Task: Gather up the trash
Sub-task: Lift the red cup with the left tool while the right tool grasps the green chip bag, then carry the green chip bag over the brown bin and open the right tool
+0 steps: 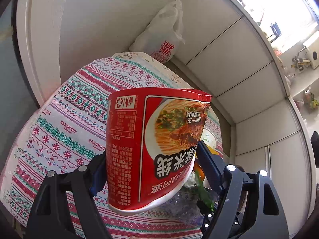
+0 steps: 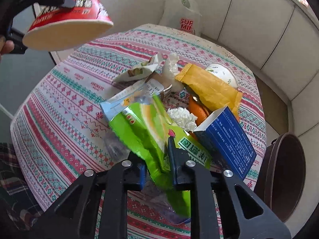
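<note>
My left gripper [image 1: 151, 169] is shut on a red instant-noodle cup [image 1: 155, 139], held upside down in the air above the patterned tablecloth [image 1: 59, 131]. The cup [image 2: 69, 20] also shows at the top left of the right wrist view, tilted. My right gripper [image 2: 157, 165] is shut on a green plastic wrapper [image 2: 143, 131] lifted a little over the table. A heap of trash lies beyond it: an orange wrapper [image 2: 209, 87], a blue box [image 2: 229, 137], crumpled tissue [image 2: 182, 117], orange peel [image 2: 197, 111] and torn packets [image 2: 139, 71].
A brown bin [image 2: 285, 175] stands at the table's right edge. A white plastic bag [image 2: 183, 14] leans against the far wall. A white bowl [image 2: 223, 73] sits behind the orange wrapper. White cabinet panels [image 1: 239, 69] run along the right. Plaid cloth [image 2: 12, 171] is at the left.
</note>
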